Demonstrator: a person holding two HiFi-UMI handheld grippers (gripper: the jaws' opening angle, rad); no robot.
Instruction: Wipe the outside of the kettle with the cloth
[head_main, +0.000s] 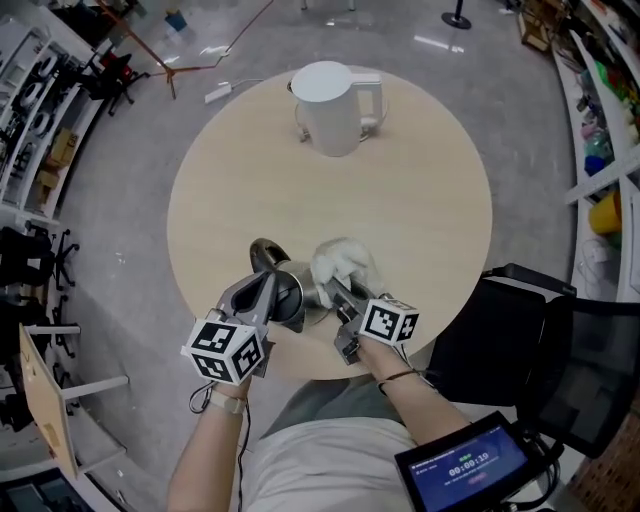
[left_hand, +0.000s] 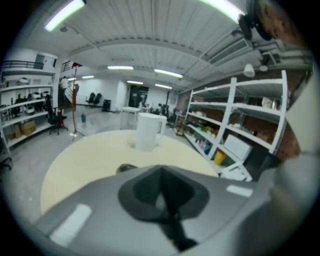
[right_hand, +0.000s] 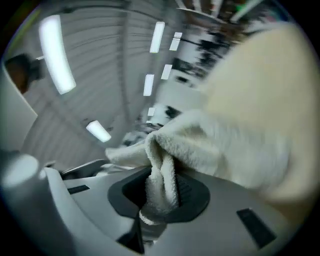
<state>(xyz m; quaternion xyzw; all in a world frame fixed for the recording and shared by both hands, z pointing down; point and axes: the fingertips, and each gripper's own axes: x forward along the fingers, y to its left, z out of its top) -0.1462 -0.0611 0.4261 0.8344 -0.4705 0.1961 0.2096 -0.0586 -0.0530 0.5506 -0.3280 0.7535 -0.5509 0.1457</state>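
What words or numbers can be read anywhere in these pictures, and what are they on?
"00:00:10", as far as it reads: on the blue screen by the person's lap; its smaller print is too blurred.
Marker cubes: square patterns only, no letters.
Kettle: no label shows.
Shelf goods in the left gripper view: too small to read.
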